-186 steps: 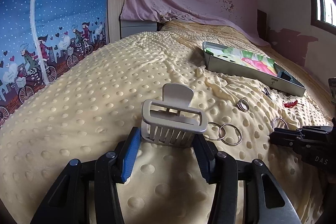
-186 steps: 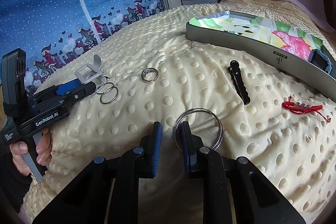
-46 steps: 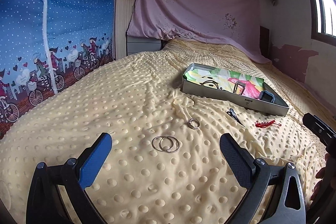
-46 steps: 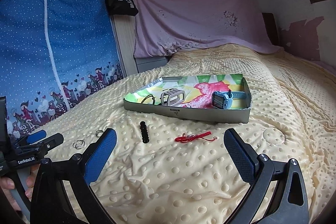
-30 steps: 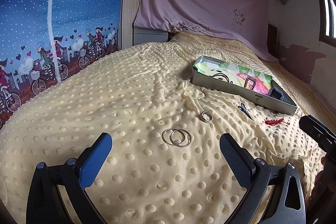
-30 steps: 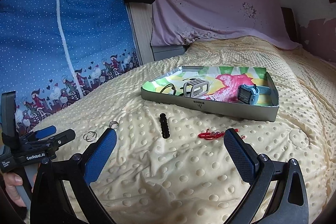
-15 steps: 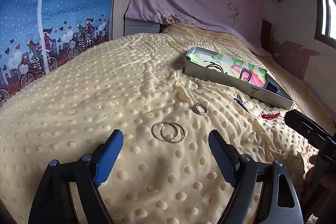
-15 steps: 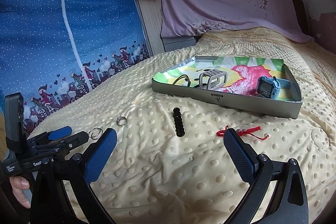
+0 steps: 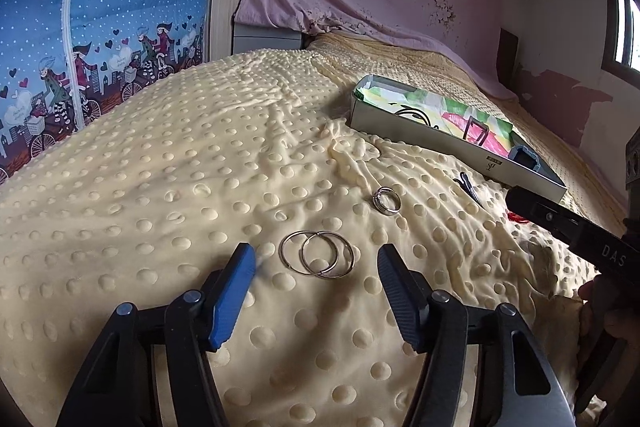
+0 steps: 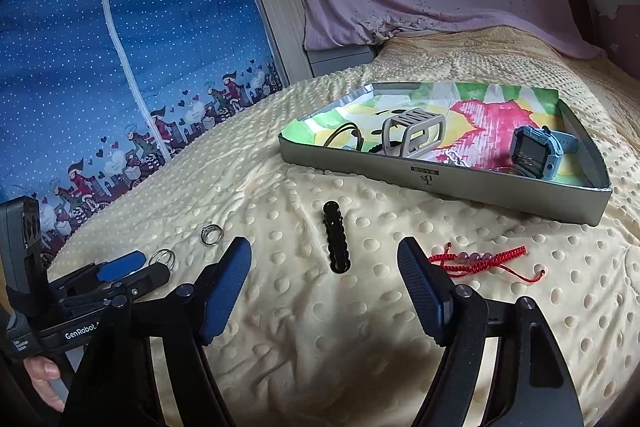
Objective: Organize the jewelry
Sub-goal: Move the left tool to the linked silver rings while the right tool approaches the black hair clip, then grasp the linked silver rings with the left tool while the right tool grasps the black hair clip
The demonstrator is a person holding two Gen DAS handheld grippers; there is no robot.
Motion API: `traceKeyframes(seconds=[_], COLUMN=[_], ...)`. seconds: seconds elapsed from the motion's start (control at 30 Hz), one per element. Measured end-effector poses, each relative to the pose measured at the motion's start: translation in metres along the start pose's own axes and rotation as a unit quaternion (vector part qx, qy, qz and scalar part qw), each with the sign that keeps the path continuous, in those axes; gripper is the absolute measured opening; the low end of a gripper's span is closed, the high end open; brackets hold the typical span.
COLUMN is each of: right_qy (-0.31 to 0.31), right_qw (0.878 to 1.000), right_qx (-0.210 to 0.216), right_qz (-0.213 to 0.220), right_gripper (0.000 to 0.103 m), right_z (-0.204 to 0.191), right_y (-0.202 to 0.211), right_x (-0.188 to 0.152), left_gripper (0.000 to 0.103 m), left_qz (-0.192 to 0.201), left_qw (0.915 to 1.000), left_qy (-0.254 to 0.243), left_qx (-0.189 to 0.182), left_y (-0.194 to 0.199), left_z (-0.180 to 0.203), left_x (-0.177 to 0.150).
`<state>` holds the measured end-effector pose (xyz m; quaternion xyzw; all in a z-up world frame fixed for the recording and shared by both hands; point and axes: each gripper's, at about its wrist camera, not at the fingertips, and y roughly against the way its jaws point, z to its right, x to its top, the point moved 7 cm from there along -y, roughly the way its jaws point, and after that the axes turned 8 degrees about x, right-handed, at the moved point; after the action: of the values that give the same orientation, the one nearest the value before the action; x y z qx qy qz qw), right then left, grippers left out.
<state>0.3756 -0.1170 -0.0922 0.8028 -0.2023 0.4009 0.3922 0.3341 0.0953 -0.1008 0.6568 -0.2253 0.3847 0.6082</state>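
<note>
Two overlapping silver hoops [image 9: 316, 253] lie on the cream dotted blanket, right between the tips of my left gripper [image 9: 316, 267]. Its jaws are closing, and the pads stand clear of the hoops. A small silver ring [image 9: 386, 200] lies a little farther off. In the right wrist view, the near end of a black hair clip [image 10: 336, 239] sits between the tips of my right gripper [image 10: 324, 255], whose jaws are also closing without touching it. A red cord bracelet [image 10: 480, 261] lies just right of that gripper.
A grey tray [image 10: 440, 179] with a colourful liner holds a grey claw clip [image 10: 412, 133], a blue watch [image 10: 536, 151] and a dark loop. A blue patterned curtain hangs at the left and a pink cloth at the bed's head. A hand holds each gripper's handle.
Both grippers' jaws have narrowed from wide open. The left one has come in over the hoops. The right one has moved in low toward the black clip.
</note>
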Motion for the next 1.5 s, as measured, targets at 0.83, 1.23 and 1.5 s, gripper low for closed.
traceKeyframes(seconds=[0.83, 1.23, 1.5], right_qy=[-0.004, 0.013, 0.005], right_qw=[0.998, 0.999, 1.0], right_qx=[-0.001, 0.015, 0.023], right_qz=[-0.062, -0.046, 0.006], right_gripper=[0.02, 0.012, 0.001], right_z=[0.011, -0.001, -0.002], right_y=[-0.052, -0.037, -0.007], right_x=[-0.005, -0.011, -0.006], left_gripper=[0.03, 0.029, 0.029], left_qz=[0.014, 0.054, 0.072], left_qw=[0.9997, 0.9974, 0.994], left_qy=[-0.014, -0.041, -0.06], left_qx=[0.014, -0.025, -0.055], left_y=[-0.009, 0.011, 0.024], left_z=[0.006, 0.024, 0.044], left_x=[-0.001, 0.001, 0.013])
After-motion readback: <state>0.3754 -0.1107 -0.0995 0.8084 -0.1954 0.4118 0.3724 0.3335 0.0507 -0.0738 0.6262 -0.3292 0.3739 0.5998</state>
